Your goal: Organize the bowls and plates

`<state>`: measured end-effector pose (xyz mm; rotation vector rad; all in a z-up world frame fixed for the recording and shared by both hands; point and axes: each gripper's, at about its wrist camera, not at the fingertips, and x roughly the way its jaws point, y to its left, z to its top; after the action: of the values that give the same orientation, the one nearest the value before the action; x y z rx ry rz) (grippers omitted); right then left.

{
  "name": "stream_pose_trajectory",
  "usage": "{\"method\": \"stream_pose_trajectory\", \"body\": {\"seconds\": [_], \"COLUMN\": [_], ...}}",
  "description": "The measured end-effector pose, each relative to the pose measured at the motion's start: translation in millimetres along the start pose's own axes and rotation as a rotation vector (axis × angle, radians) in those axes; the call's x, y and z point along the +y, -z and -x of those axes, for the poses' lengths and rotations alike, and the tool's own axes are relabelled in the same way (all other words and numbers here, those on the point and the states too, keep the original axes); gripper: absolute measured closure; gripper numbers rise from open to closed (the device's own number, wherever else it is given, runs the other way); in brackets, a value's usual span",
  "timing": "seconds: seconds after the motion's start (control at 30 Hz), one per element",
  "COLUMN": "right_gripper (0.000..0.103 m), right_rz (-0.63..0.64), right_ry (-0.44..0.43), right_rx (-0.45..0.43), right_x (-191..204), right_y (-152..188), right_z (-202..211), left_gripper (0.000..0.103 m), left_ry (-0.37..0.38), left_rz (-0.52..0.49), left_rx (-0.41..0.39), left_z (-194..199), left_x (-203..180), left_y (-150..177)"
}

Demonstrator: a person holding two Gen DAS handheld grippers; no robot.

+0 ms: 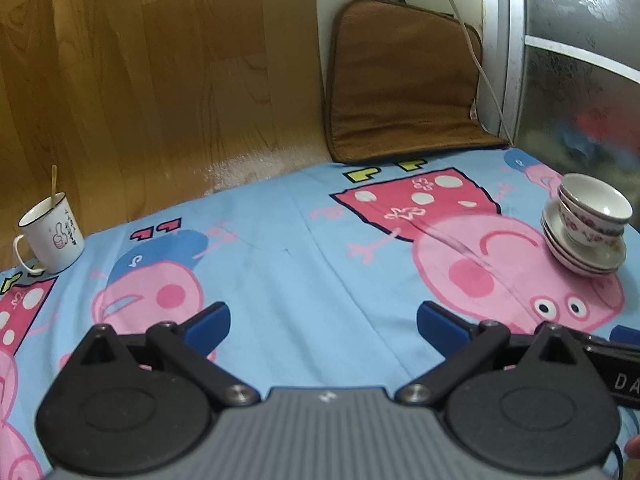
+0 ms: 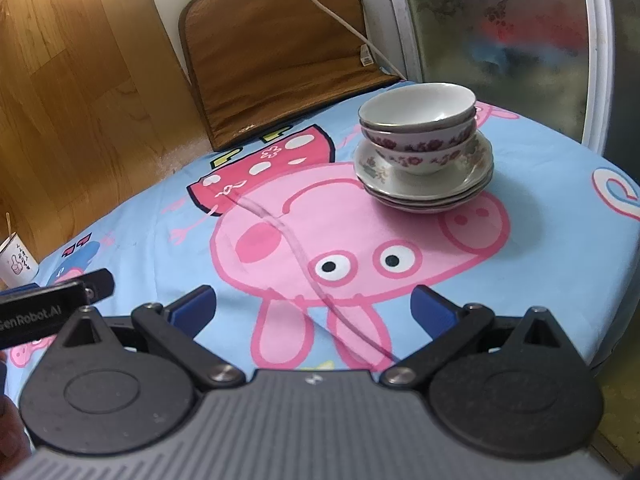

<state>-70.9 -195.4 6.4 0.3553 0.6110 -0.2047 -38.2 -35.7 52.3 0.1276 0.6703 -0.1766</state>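
Bowls (image 2: 418, 128) nested atop stacked plates (image 2: 426, 184), consolidated on the counter (image 2: 540, 208), likely for compactness. Left gripper (image 1: 322, 322) and right gripper (image 2: 312, 306): both spread, empty, well apart from the stack.

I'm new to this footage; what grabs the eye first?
The stack of bowls nested on plates stands on the bright cartoon-pig cloth, ahead of the open right gripper. A white mug with a stick in it sits far left.
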Motion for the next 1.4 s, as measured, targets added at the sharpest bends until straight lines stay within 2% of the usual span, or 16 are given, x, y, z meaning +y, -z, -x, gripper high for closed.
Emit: {"method": "stream_pose_trajectory", "body": {"seconds": [0.13, 0.27, 0.47, 0.63, 0.7, 0.87, 1.0, 1.13, 1.23, 1.4], "right_gripper": [0.000, 0.000, 0.000, 0.000, 0.000, 0.000, 0.000, 0.000, 0.000, 0.000], "right_rz": [-0.002, -0.002, -0.007, -0.067, -0.111, -0.159, -0.133, -0.139, -0.143, -0.178], "right_ry": [0.013, 0.040, 0.105, 0.112, 0.143, 0.208, 0.214, 0.221, 0.242, 0.278], "right_rx": [-0.062, -0.146, -0.323, -0.468, -0.516, -0.511, -0.490, -0.514, -0.514, -0.502], "right_x": [-4, -10, -19, -32, -36, -37, -33, -31, -31, -33], "right_y": [-1, -3, 0, 13, 15, 14, 11, 12, 14, 15], "right_z": [8, 21, 51, 69, 74, 70, 68, 71, 72, 73], "left_gripper": [0.000, 0.000, 0.000, 0.000, 0.000, 0.000, 0.000, 0.000, 0.000, 0.000], "left_ry": [0.022, 0.062, 0.126, 0.214, 0.230, 0.238, 0.244, 0.239, 0.251, 0.306], "left_rz": [-0.018, -0.079, -0.158, -0.139, -0.135, -0.175, -0.177, -0.264, -0.279, -0.274], "left_rx": [0.009, 0.003, -0.073, -0.071, -0.056, -0.034, -0.042, -0.064, -0.076, -0.006], "left_z": [-2, -3, 3, -6, -10, -11, -8, -1, 0, -12], "left_x": [-9, -28, -55, -72, -76, -79, -80, -97, -100, -96], "left_y": [-3, -13, -38, -42, -37, -31, -36, -42, -41, -34]}}
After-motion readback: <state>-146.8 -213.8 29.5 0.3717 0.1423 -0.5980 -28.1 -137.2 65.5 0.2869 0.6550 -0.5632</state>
